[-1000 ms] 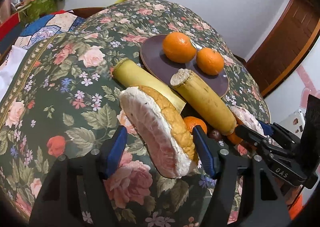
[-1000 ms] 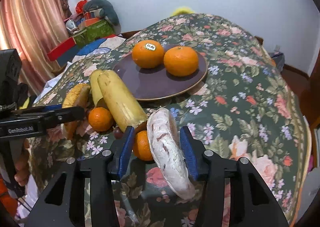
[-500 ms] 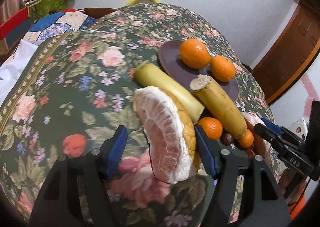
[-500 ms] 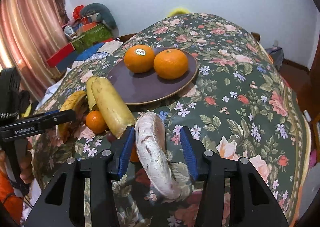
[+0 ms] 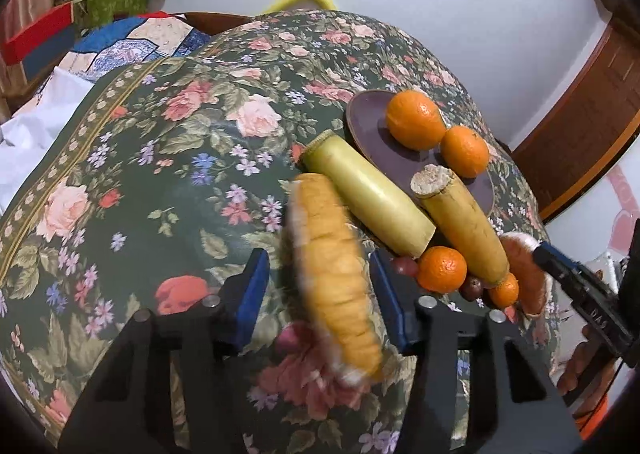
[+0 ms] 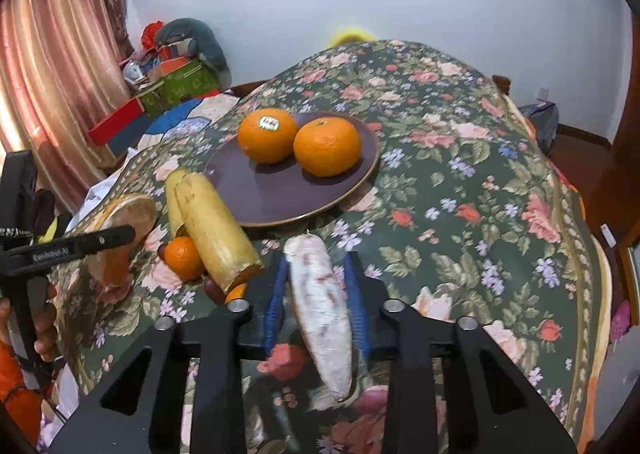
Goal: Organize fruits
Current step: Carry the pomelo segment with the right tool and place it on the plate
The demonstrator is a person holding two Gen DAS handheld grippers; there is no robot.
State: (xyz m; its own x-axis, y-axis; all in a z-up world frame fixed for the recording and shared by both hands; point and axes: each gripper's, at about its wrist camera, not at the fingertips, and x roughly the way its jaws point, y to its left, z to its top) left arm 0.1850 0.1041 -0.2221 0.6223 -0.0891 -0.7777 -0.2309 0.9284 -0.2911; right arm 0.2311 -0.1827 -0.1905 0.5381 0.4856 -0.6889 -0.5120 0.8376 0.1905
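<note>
My left gripper [image 5: 318,286] is shut on a pomelo wedge [image 5: 336,286], yellow rind up, held above the floral table. My right gripper [image 6: 316,290] is shut on a second pomelo wedge [image 6: 320,306], white pith showing. A dark purple plate [image 6: 280,198] holds two oranges [image 6: 267,134] [image 6: 326,146]; the plate also shows in the left wrist view [image 5: 372,122]. Two cut sugarcane pieces [image 5: 372,194] [image 5: 460,222] lean by the plate's edge, with small tangerines [image 5: 442,268] and dark grapes [image 5: 404,264] beside them.
The table has a floral cloth [image 6: 460,194]. A bed with boxes and cushions [image 6: 176,74] and a pink curtain [image 6: 52,94] stand to the left. A wooden door [image 5: 580,102] is at the right. A person's hand [image 6: 40,326] holds the left gripper.
Both grippers have lifted and pulled back with their pomelo wedges. The left wedge has turned so its rind faces up instead of its flesh.
</note>
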